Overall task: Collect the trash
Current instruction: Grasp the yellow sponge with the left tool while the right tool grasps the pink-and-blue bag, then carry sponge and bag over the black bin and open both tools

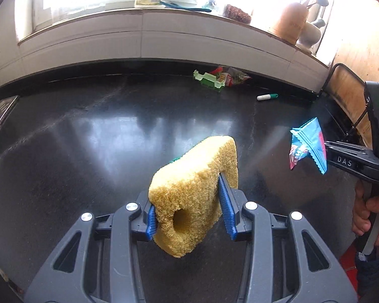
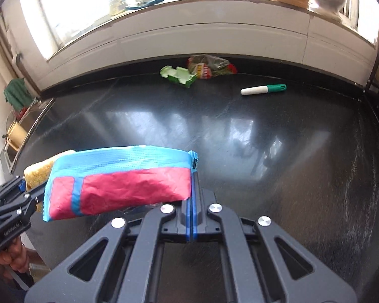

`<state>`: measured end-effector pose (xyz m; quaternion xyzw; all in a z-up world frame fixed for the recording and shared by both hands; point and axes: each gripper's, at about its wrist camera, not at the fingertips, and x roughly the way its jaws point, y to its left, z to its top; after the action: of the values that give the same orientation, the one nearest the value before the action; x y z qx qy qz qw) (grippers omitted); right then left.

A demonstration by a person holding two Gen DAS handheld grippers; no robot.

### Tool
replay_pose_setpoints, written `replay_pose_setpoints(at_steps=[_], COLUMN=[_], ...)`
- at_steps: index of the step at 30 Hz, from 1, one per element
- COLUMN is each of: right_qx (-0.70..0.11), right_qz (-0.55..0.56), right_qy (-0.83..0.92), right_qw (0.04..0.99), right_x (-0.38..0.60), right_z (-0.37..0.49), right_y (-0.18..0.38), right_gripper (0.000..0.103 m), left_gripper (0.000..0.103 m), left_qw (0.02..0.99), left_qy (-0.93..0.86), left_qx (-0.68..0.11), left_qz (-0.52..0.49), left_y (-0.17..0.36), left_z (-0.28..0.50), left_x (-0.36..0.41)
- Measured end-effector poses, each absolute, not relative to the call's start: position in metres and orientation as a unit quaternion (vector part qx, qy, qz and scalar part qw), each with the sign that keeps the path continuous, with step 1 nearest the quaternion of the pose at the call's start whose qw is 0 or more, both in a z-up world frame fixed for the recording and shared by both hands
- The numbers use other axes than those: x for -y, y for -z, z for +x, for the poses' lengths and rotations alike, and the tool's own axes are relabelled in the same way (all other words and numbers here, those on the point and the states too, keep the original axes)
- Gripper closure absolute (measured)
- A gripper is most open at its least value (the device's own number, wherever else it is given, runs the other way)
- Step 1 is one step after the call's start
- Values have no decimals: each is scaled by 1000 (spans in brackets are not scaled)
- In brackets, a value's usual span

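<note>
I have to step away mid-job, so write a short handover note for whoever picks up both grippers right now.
Left gripper: shut on the yellow sponge, held clear above the black counter.
Right gripper: shut on the edge of the blue and red wrapper, also off the counter.
Done: both pieces are picked up. No bin shows in either view, so neither is dropped yet.
Left on the counter by the back wall: the green plastic piece, the crumpled snack bag touching it, and the white and green marker lying apart to the right.
</note>
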<state>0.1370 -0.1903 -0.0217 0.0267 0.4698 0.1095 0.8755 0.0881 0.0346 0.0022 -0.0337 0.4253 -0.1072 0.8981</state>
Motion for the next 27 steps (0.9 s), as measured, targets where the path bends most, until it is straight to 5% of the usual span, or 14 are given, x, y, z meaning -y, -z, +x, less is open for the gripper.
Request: replay_pose_setpoints(at_steps=[12,27], right_qx=[-455,-452], right_qz=[-4,-108], right_qy=[-192,-448], right_qw=[869,763], right_x=[97,-174], right_z=[89,-6], right_y=[6,17], right_gripper=[101,101], left_gripper=[63,63], left_qw=[916,882], left_qy=[22,-223], left_qx=[-399,-394], left_qz=[-22,-127], left_y=[-14,8], left_z=[21,-159], left_x=[-124,-330])
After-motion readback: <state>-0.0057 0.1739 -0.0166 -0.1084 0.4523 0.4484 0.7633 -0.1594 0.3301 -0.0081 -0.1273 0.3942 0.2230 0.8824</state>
